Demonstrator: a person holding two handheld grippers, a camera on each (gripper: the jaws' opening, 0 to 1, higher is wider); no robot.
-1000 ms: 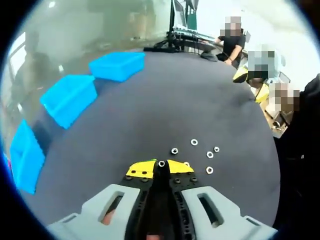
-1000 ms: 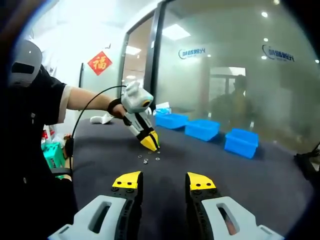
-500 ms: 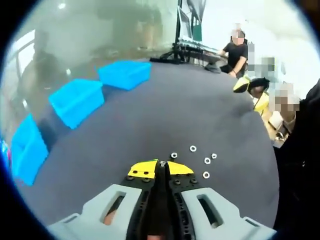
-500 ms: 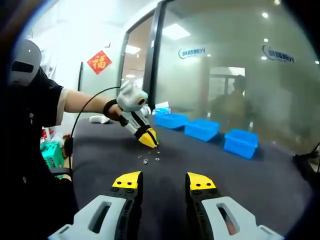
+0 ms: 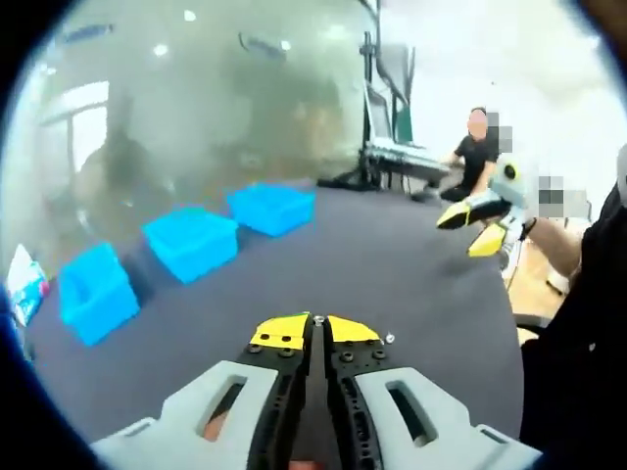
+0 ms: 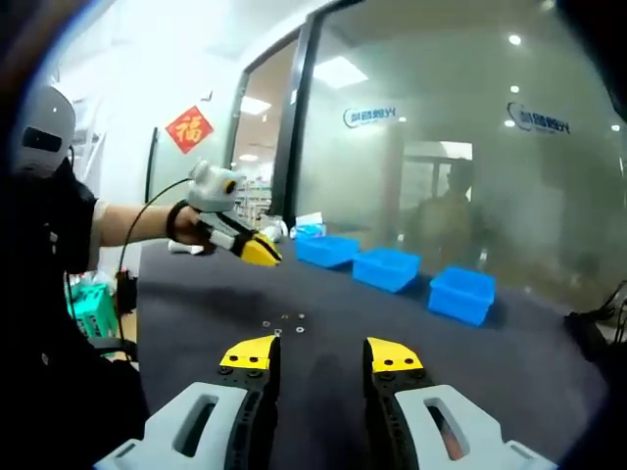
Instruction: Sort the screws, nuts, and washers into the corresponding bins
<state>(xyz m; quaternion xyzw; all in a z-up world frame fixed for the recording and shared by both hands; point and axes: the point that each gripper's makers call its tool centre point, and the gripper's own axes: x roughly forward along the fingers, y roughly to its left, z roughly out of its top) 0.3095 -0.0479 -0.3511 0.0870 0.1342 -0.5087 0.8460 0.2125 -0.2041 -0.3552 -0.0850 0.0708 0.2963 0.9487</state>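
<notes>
While the left hand-held gripper (image 5: 315, 320) stays clenched on a small nut (image 5: 317, 319) (barely visible), a slack squeeze could drop it. Right hand-held gripper (image 6: 318, 354) hangs released

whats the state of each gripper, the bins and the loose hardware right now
left gripper: shut on a small nut, lifted above the table
right gripper: open, holding nothing
three blue bins: upright in a row; contents cannot be told
loose nuts and washers: lying scattered on the dark table

bins (image 5: 192, 241) blue | table (image 5: 392, 255) dark grey | claw (image 5: 314, 331) tips yellow
</notes>
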